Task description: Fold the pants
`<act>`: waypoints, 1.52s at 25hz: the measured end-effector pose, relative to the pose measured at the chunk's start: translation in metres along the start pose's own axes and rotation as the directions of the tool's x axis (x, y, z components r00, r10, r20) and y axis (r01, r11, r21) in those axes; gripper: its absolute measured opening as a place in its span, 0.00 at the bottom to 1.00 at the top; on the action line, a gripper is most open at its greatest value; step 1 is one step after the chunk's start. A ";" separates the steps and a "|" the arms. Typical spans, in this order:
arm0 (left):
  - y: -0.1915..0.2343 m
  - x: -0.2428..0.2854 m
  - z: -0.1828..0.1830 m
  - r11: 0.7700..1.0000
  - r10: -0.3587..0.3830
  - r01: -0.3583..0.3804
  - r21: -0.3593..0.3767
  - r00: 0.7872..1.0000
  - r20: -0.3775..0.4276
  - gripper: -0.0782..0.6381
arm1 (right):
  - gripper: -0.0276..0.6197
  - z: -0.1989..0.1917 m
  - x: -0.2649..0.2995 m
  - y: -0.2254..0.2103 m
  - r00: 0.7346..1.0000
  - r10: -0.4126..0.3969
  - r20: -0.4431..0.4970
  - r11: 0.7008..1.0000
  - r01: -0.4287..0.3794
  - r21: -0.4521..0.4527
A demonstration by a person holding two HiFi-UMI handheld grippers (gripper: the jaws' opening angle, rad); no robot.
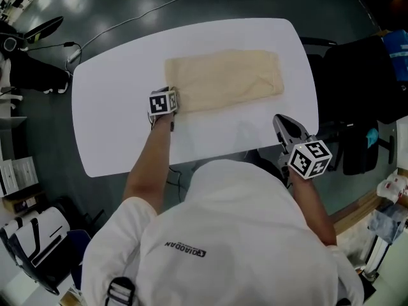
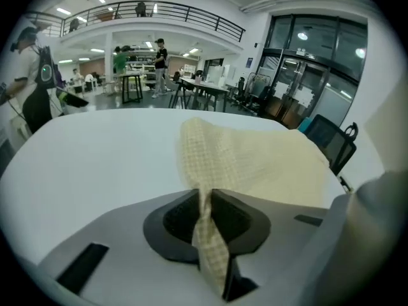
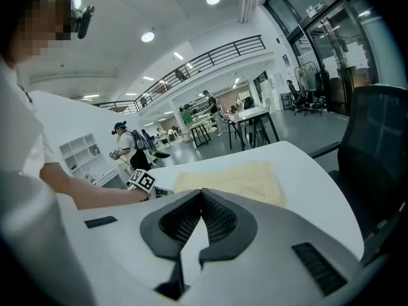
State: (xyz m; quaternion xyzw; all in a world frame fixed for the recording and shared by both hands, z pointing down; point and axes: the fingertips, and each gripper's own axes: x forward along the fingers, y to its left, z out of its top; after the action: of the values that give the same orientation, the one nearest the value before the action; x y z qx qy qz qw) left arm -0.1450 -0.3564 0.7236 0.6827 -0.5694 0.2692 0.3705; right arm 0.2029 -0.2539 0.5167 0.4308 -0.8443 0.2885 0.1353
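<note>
The cream pants (image 1: 223, 78) lie flat as a long folded strip across the far half of the white table (image 1: 115, 107). My left gripper (image 1: 167, 102) sits at the strip's near left corner. In the left gripper view its jaws (image 2: 205, 199) are shut on a pinched ridge of the checked cream cloth (image 2: 255, 164), which spreads away over the table beyond them. My right gripper (image 1: 285, 127) hovers over the table's near right edge, apart from the pants. Its jaws (image 3: 202, 194) are shut with nothing between them, and the pants (image 3: 233, 180) lie ahead of them.
A black office chair (image 1: 357, 81) stands close to the table's right end, also seen as a chair back (image 3: 376, 145). A cable (image 1: 127, 21) runs across the dark floor beyond the table. People and desks stand far off in the hall.
</note>
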 end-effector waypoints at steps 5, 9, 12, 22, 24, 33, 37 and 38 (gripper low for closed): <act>0.000 -0.007 0.004 0.999 -0.027 0.026 -0.048 0.999 -0.017 0.19 | 0.07 0.003 -0.005 0.001 1.000 0.014 0.021 1.000 -0.014 0.002; -0.001 -0.021 0.013 0.994 -0.029 0.031 -0.100 0.999 0.022 0.18 | 0.07 0.006 -0.010 -0.002 0.999 0.034 0.036 0.999 -0.034 -0.007; -0.011 -0.035 0.023 0.991 -0.027 0.034 -0.131 0.998 0.061 0.18 | 0.07 0.009 -0.016 -0.016 0.998 0.041 0.039 0.999 -0.041 -0.006; -0.080 -0.089 0.075 0.976 -0.119 0.150 -0.161 0.975 0.187 0.18 | 0.07 0.043 -0.018 -0.037 0.989 0.136 0.058 0.990 -0.133 -0.055; -0.099 -0.098 0.086 0.974 -0.137 0.170 -0.150 0.969 0.207 0.18 | 0.07 0.048 -0.017 -0.040 0.986 0.157 0.057 0.986 -0.154 -0.067; -0.195 -0.123 0.140 0.964 -0.234 0.259 -0.056 0.930 0.282 0.18 | 0.07 0.057 -0.027 -0.066 0.974 0.214 0.076 0.975 -0.209 -0.072; -0.228 -0.123 0.152 0.962 -0.251 0.270 -0.030 0.925 0.286 0.18 | 0.07 0.061 -0.038 -0.087 0.973 0.211 0.095 0.977 -0.206 -0.060; -0.235 -0.122 0.154 0.963 -0.249 0.267 -0.024 0.926 0.284 0.18 | 0.07 0.062 -0.041 -0.092 0.973 0.209 0.102 0.977 -0.204 -0.058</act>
State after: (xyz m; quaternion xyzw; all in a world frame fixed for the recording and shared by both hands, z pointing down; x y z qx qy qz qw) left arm 0.0505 -0.3931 0.4910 0.7707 -0.5291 0.1017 0.3402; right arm 0.3025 -0.3070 0.4811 0.3524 -0.8971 0.2575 0.0690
